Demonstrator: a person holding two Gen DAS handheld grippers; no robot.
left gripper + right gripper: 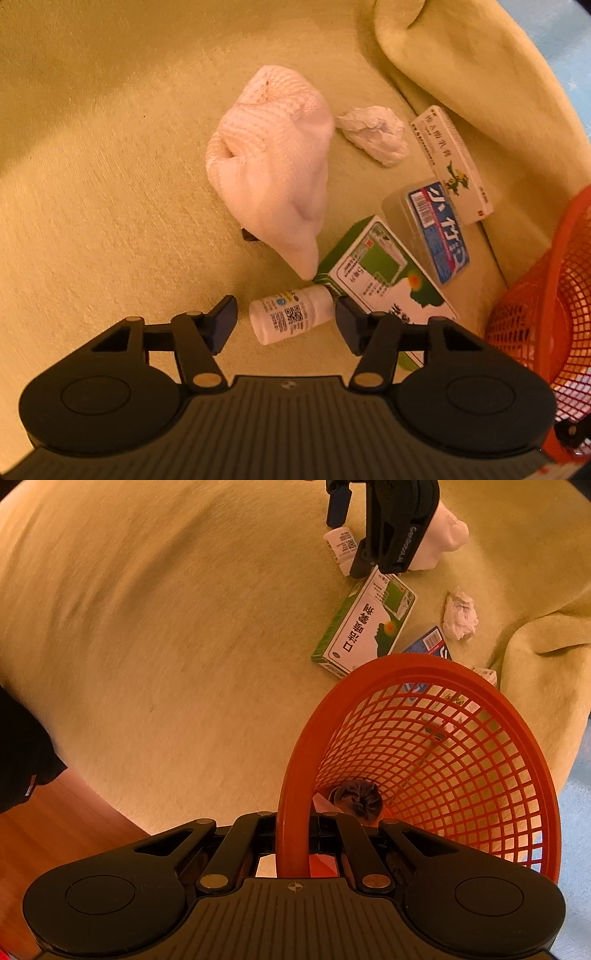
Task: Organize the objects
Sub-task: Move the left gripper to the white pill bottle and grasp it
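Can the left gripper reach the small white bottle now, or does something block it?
Probably yes. The left gripper is open, its fingers on both sides of the white bottle. The green box lies close to one finger and might crowd it.

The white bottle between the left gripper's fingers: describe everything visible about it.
The bottle is small, white and looks plastic, with a printed label bearing a QR code. It lies on its side on the yellow cloth, between the open fingers of the left gripper, not clamped. Its far end is near the green box.
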